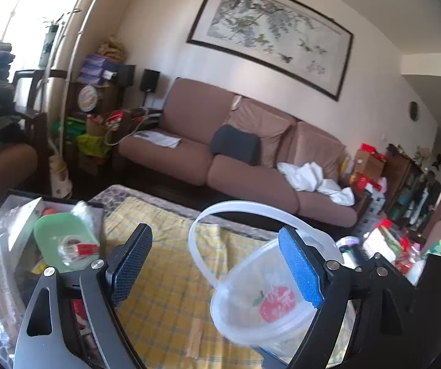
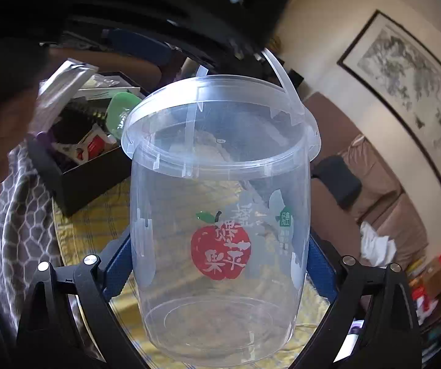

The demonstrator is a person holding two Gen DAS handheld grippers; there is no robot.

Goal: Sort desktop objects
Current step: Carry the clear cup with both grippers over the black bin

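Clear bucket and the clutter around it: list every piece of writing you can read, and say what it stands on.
"苹果" in white on the red apple print of the clear bucket, held in the right tool.
Grey characters and the small green badge beside the apple: too blurred to read.
Red label on the green item: unreadable.

- I am seeing open yellow checked cloth (image 1: pixel 171 276) lying bare between my left gripper's (image 1: pixel 217 261) spread fingers, giving room to pass there.
- The clear bucket (image 2: pixel 220 215) is filling the right gripper (image 2: pixel 220 264), blocking most of its forward view.
- The black box (image 2: pixel 76 181) of clutter is crowding the cloth's left edge.
- The sofa (image 1: pixel 235 153) is standing well beyond the table.
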